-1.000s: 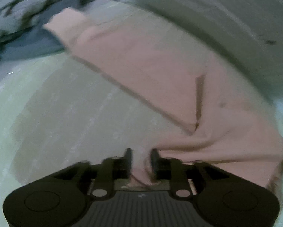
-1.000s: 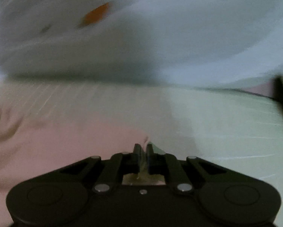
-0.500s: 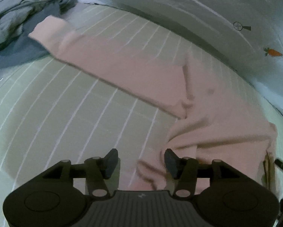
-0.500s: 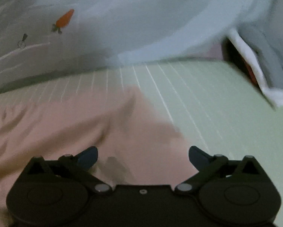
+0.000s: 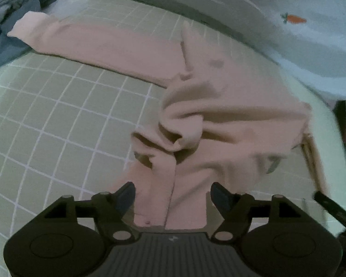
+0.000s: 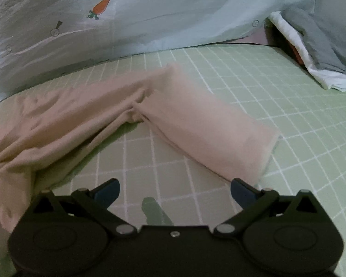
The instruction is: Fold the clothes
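**A:** Left wrist view?

**B:** Left gripper (image 5: 172, 195) at bottom centre, jaws spread wide, gripping nothing. Pink top (image 5: 230, 106) spread on green checked sheet (image 5: 57, 106), filling centre and right of frame. One sleeve (image 5: 92, 39) stretched flat toward upper left, cuff touching a grey crumpled garment (image 5: 16, 2) in upper-left corner. Body rumpled mid-frame, bunched fold (image 5: 180, 127) just above the fingers. Hem strip ran down between the two fingertips (image 5: 126, 194), no pad visibly touching it. Pale quilt with carrot print (image 5: 293, 19) across top right. Dark object (image 5: 332, 210) at lower right edge, too blurred to identify.

**A:** Right wrist view?

**B:** Right gripper (image 6: 174, 188) at bottom centre, jaws fully apart, empty. Bare sheet (image 6: 277, 97) between the fingertips (image 6: 242, 188). Same pink top (image 6: 57, 115) at left and centre, body wrinkled toward left edge. Other sleeve (image 6: 203, 124) angled from centre down to the right, cuff just above the right-hand fingertip, apart from it. Carrot-print quilt (image 6: 150, 16) along the top. Grey-and-white folded pile (image 6: 311, 53) at upper right, resting on the sheet, well apart from the top.
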Demonstrator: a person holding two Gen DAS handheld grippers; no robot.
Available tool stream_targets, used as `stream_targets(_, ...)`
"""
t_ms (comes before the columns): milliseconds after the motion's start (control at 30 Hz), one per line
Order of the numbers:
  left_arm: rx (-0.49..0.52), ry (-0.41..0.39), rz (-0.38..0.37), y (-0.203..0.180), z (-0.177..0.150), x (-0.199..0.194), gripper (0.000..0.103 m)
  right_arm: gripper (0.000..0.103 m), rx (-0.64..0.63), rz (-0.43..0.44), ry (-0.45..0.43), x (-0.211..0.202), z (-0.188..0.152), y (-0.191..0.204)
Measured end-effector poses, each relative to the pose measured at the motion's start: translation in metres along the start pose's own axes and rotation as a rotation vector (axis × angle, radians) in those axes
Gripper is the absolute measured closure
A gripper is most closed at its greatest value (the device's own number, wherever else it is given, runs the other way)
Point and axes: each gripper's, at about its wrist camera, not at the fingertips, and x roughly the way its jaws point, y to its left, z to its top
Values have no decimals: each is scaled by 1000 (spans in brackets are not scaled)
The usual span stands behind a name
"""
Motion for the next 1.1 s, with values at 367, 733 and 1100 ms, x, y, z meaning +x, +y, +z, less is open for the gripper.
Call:
stream_targets(367,-84,13,-50,-35,-43,6,93,0,-50,-3,0,-20,-18,-49)
stream_targets(733,-57,-9,-208,-74,-75,-13,94,0,-35,-7,18,-32,-36,-90)
stream_targets(1100,-256,-139,-106,37,-56,-66,93,0,16,49,6,-31,-36,-20)
